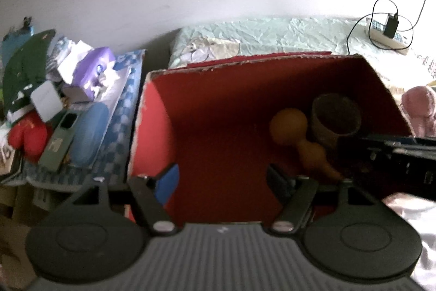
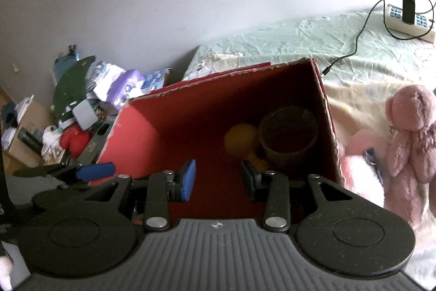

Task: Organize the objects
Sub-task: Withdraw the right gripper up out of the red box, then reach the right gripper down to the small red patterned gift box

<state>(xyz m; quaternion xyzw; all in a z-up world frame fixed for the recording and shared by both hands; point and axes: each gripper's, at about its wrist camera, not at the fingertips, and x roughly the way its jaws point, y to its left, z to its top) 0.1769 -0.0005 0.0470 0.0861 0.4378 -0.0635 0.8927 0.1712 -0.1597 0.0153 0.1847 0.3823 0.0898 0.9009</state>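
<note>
Both views show the red box (image 1: 218,105) on the bed (image 1: 272,34), holding a cup (image 1: 336,116) and a yellow gourd (image 1: 290,126). Only the right wrist view shows the whole pink plush (image 2: 408,143) beside the box. Left gripper (image 1: 222,182) and right gripper (image 2: 218,179) jaws are spread, empty.

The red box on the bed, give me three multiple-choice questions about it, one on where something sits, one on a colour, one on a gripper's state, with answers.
1. Where is the brown cup?
A. inside the red box
B. on the bed
C. on the pink plush

2. What colour is the gourd beside the cup?
A. green
B. yellow-orange
C. white

3. The right gripper is:
A. shut on the cup
B. shut on the plush
C. open and empty

Answers: 1 A, the cup stands at the box's right wall. 2 B, its round bulb shows that. 3 C, nothing sits between the pads.
</note>
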